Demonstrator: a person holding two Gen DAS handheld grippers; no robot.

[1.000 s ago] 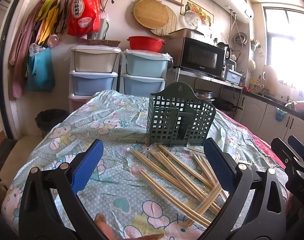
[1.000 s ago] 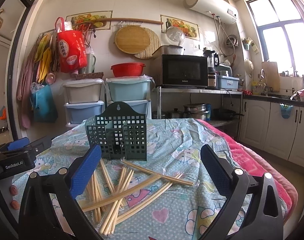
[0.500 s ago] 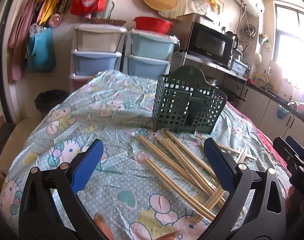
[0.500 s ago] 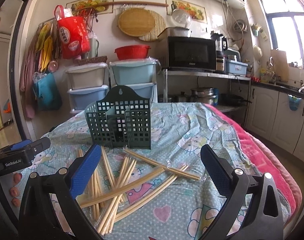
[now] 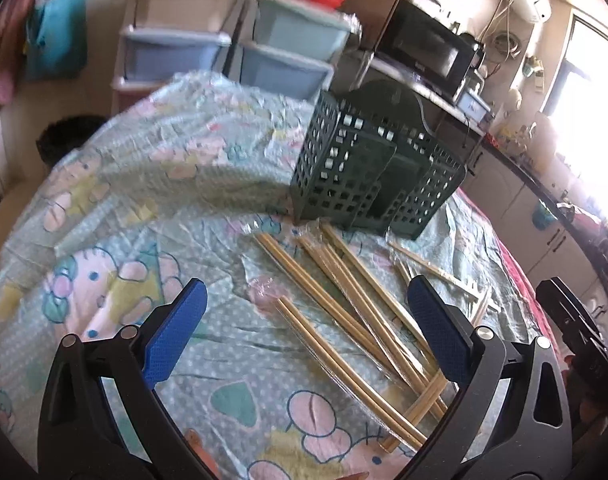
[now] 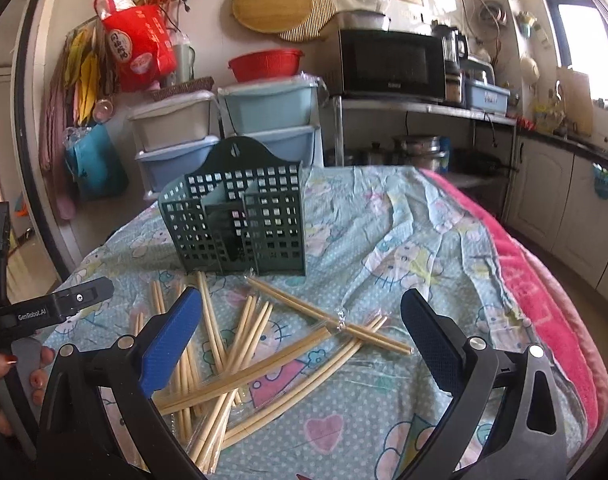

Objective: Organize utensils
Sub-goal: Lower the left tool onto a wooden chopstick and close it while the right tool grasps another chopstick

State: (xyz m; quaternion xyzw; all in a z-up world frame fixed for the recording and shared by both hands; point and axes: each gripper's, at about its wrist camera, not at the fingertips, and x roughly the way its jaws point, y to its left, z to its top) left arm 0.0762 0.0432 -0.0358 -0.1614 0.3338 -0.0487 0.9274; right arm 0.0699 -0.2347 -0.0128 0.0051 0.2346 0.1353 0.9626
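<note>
- Left wrist view: looks down, tilted, from the table's (image 5: 104, 216) near-left side.
- Right wrist view: faces the wall, more level.
- Shared: chopsticks (image 5: 343, 320) (image 6: 264, 344), holder (image 5: 367, 184) (image 6: 240, 220).

Pale wooden chopsticks (image 6: 260, 364), matt plastic caddy (image 6: 240, 220), glossy crinkled tablecloth (image 6: 407, 240).

I count one green utensil basket (image 6: 240, 220) on the table. I count two grippers, the left gripper (image 5: 304, 334) and the right gripper (image 6: 302, 340), each with two blue-padded fingers. The loose chopsticks (image 6: 240, 344) overlap in a pile; I cannot fix an exact number, but I see well over ten. I count four storage drawers (image 6: 264, 110), one microwave (image 6: 391, 64) and one red bowl (image 6: 266, 64).
</note>
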